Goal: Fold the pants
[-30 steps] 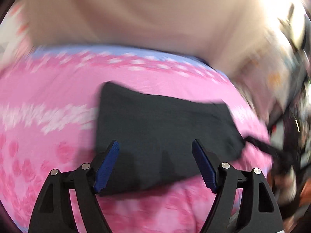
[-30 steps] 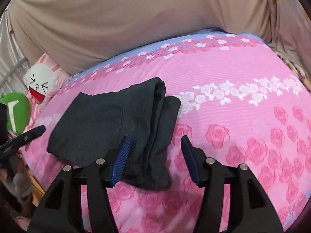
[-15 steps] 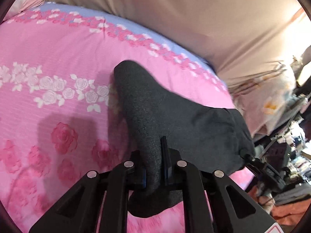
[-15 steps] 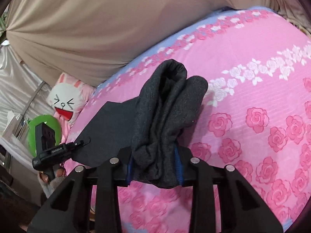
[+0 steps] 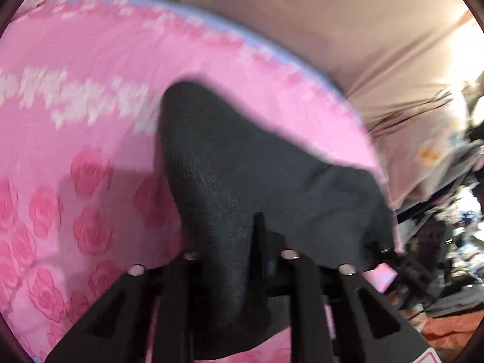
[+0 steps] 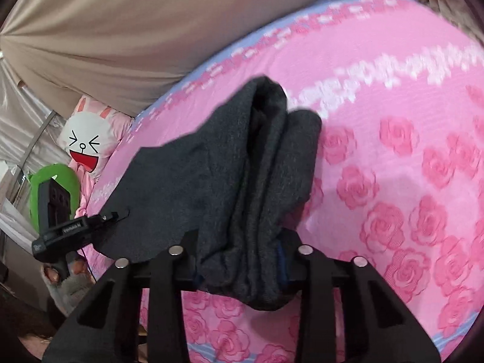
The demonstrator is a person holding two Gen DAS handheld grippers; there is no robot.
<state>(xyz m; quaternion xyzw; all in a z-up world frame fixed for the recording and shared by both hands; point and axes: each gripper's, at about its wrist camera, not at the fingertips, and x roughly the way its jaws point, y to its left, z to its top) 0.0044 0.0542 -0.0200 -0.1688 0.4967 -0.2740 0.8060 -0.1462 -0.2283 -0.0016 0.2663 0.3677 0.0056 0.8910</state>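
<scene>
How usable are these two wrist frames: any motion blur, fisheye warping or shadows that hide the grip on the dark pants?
Left wrist view: strong motion smear over the pink bedspread and room clutter; the pants read as a flat dark mass, so the left gripper pinch is murky. Right wrist view: sharper; the right gripper clamp on the bunched fabric is clear, roses only mildly smeared. Both bow at the rim, with soft shadows on the bedspread.

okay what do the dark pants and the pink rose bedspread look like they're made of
Pants: dark charcoal, matte, probably a soft thick knit or fleece; they bunch in rounded, fuzzy folds without sharp creases. Bedspread: pink printed cloth, likely cotton or a blend; dull finish with faint fine ribbing, roses printed flat. Exact fibres can't be told.
</scene>
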